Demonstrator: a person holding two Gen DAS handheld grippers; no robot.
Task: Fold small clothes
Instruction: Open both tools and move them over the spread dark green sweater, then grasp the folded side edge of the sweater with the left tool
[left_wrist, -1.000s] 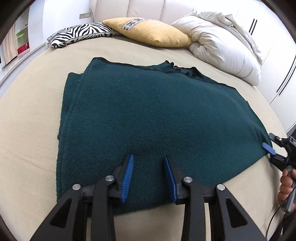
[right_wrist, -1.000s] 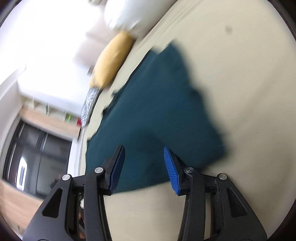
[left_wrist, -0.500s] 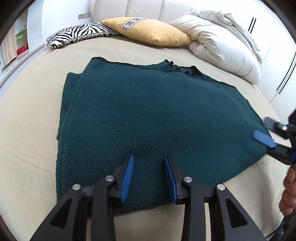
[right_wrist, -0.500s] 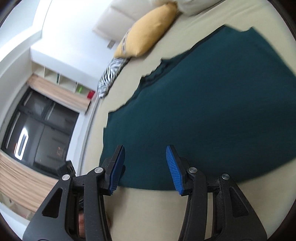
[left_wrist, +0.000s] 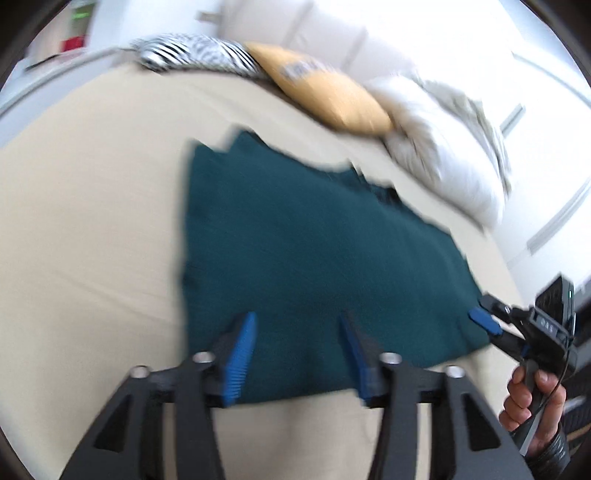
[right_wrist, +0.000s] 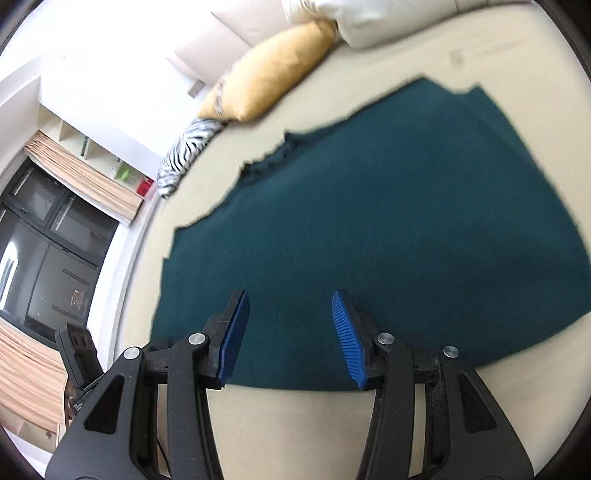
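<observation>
A dark teal knitted garment (left_wrist: 314, 258) lies flat and folded on the beige bed (left_wrist: 85, 221); it also shows in the right wrist view (right_wrist: 388, 229). My left gripper (left_wrist: 297, 325) is open and empty, its blue pads above the garment's near edge. My right gripper (right_wrist: 290, 306) is open and empty over the garment's near edge. In the left wrist view the right gripper (left_wrist: 487, 317) sits at the garment's right corner, held by a hand.
A zebra-striped pillow (left_wrist: 195, 55), a yellow pillow (left_wrist: 332, 96) and a white duvet (left_wrist: 443, 147) lie at the head of the bed. A dark window (right_wrist: 44, 251) and curtains stand beyond the bed's left side.
My left gripper has pulled back and swung, so the garment looks smaller and farther. My right gripper has moved in over the garment's near edge. Both stay open.
</observation>
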